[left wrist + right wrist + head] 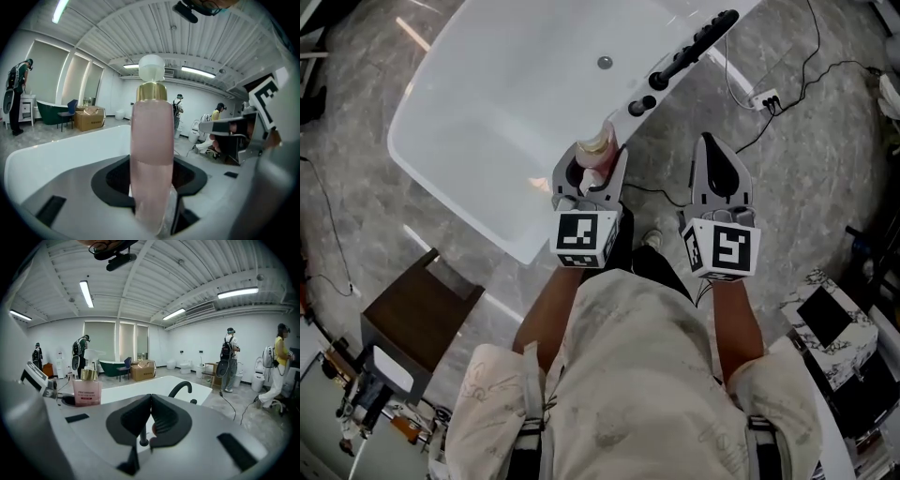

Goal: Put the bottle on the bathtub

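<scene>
A large white bathtub fills the far left of the head view, standing on a grey marbled floor. A person's pale shorts fill the near centre. A dark brown stool stands on the floor near left of the tub, well apart from both tools.

A long black tap lies along the tub's far right rim, with a black cable and a white power strip on the floor to its right. The tub's basin lies open to the left, and there is bare floor between the tub and the right tool.

The left tool is clamped on the pink bottle, which stands upright over the tub's near right rim, nearer than the tap. No view shows whether it touches the rim. The right tool is just right of it, above the floor, with its jaws together and nothing between them.

Only the two gripper views show the room beyond. The right gripper view shows standing people, a dark green tub and a cardboard box. It also shows a gold collar on the bottle.
</scene>
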The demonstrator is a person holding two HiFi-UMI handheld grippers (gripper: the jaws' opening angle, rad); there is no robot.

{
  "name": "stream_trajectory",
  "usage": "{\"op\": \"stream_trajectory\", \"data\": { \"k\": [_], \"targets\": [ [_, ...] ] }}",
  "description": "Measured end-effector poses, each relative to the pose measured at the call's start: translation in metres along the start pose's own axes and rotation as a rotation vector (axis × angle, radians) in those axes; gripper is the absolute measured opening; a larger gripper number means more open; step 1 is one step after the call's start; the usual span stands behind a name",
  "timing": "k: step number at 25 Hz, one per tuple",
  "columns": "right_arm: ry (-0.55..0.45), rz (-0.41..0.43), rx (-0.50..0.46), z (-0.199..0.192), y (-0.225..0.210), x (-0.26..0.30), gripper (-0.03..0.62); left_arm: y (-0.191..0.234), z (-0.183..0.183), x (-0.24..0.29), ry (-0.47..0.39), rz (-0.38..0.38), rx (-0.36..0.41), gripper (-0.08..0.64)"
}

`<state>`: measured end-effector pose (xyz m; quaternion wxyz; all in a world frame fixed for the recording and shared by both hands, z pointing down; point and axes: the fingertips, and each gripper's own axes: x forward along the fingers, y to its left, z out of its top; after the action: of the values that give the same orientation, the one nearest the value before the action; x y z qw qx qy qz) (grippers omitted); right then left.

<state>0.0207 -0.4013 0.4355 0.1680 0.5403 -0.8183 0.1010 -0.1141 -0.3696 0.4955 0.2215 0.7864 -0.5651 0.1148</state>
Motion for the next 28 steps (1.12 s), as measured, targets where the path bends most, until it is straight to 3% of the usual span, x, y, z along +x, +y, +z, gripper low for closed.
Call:
{"op": "stream_trajectory", "data": {
  "k": [12,19,28],
  "targets": [
    [0.117,-0.015,-0.007,-0.045,0.008,0.037,-0.011,0.019,-0.062,0.071,0.106,-0.059,0.038,0.222],
    [0.152,-0.042,-0.005,-0.056,0.001,0.048,-0.011,0.015,-0.084,0.102,0.079,-0.121,0.088,0.222],
    [0.181,-0.062,-0.003,-0.064,0.0,0.049,-0.011,0.021,-0.111,0.123,0.09,-0.135,0.155,0.222]
  ]
}}
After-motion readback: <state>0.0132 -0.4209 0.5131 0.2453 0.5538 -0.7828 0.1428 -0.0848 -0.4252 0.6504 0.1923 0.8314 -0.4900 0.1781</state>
